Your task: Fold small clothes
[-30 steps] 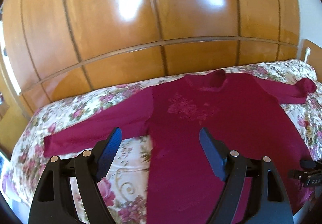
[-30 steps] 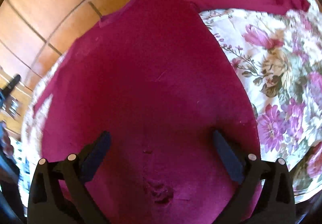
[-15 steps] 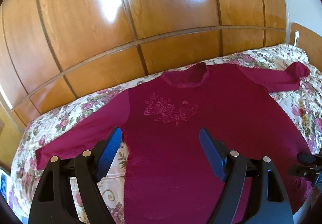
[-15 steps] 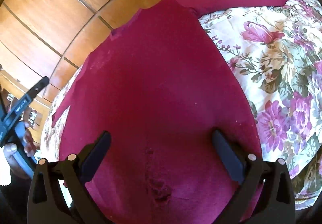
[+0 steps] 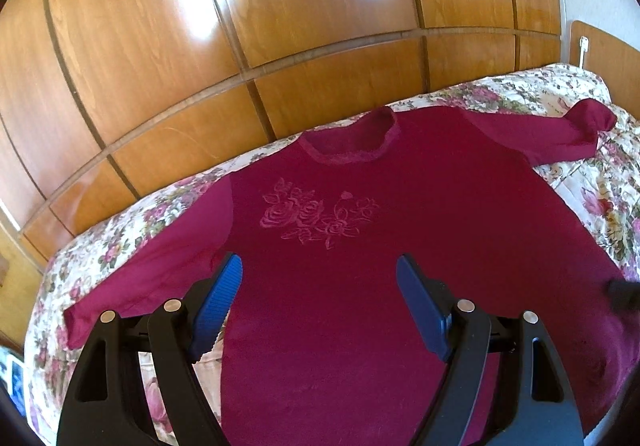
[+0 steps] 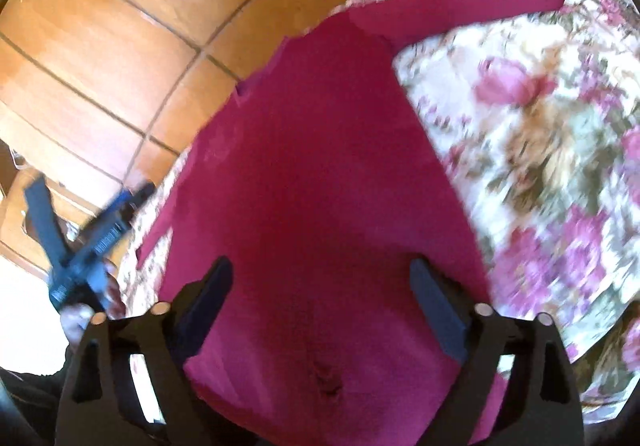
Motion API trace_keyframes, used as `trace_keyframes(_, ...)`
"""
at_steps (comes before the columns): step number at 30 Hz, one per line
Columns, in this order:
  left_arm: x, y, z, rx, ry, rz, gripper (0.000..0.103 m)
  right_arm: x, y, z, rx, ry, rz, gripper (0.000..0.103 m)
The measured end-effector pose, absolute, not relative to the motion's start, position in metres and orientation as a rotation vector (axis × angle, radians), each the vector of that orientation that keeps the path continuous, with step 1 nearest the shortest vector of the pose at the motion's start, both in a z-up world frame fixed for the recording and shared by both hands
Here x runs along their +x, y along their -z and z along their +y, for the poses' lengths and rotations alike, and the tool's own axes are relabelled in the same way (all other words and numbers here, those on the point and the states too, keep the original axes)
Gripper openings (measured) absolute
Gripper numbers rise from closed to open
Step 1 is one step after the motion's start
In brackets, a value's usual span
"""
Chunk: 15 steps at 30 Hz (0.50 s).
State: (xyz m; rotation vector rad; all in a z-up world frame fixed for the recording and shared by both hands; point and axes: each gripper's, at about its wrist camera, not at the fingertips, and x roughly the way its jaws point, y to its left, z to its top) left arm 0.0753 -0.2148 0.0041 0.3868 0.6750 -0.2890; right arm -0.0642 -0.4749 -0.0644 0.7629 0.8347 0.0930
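Note:
A magenta long-sleeved top [image 5: 360, 266] with a stitched rose motif lies flat and face up on a floral bedspread [image 5: 120, 242], both sleeves spread out. My left gripper [image 5: 318, 302] hovers open above the top's lower left part, nothing between its blue pads. In the right wrist view the same top [image 6: 320, 173] fills the middle. My right gripper [image 6: 320, 294] hangs over the hem area near the right side; its jaws are closing, with only cloth lying beneath them and no pad pressing on it. The left gripper [image 6: 86, 238] shows at the left edge there, held by a hand.
Glossy wooden wardrobe doors [image 5: 280, 25] rise right behind the bed. A wooden headboard [image 5: 600, 49] stands at the far right. The bedspread [image 6: 560, 165] extends bare to the right of the top. The right sleeve's cuff [image 5: 588, 117] is bunched up.
The left view has shifted so the top sits more centred, the rose motif now clear. The right gripper's jaws have narrowed a little, and its view has swung, bringing the left gripper into sight.

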Motion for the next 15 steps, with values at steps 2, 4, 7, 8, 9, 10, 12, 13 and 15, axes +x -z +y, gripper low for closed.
trace_keyframes(2, 0.078, -0.002, -0.217, 0.387, 0.289, 0.681, 0.079, -0.063, 0.060, -0.492, 0.774, -0.049, 0.804, 0.081)
trace_keyframes(4, 0.080, 0.000, -0.219, 0.389, 0.290, 0.687, 0.079, -0.061, 0.059, -0.510, 0.786, 0.003, 0.785, 0.074)
trace_keyframes(7, 0.083, 0.004, -0.222, 0.395, 0.291, 0.695, 0.079, -0.051, 0.062, -0.550, 0.815, 0.108, 0.757, 0.069)
trace_keyframes(8, 0.085, 0.006, -0.223, 0.399, 0.290, 0.699, 0.079, -0.048, 0.064, -0.561, 0.828, 0.136, 0.752, 0.067)
trace_keyframes(9, 0.086, 0.007, -0.224, 0.401, 0.290, 0.703, 0.079, -0.045, 0.067, -0.573, 0.842, 0.166, 0.750, 0.067)
trace_keyframes(10, 0.087, 0.008, -0.225, 0.403, 0.290, 0.706, 0.079, -0.039, 0.071, -0.589, 0.859, 0.208, 0.746, 0.067)
trace_keyframes(12, 0.090, 0.011, -0.226, 0.405, 0.288, 0.714, 0.079, -0.033, 0.076, -0.611, 0.890, 0.253, 0.736, 0.067)
trace_keyframes(13, 0.092, 0.012, -0.226, 0.407, 0.287, 0.718, 0.079, -0.030, 0.080, -0.622, 0.910, 0.280, 0.729, 0.067)
trace_keyframes(15, 0.096, 0.018, -0.227, 0.409, 0.283, 0.734, 0.079, -0.024, 0.088, -0.648, 0.952, 0.345, 0.713, 0.067)
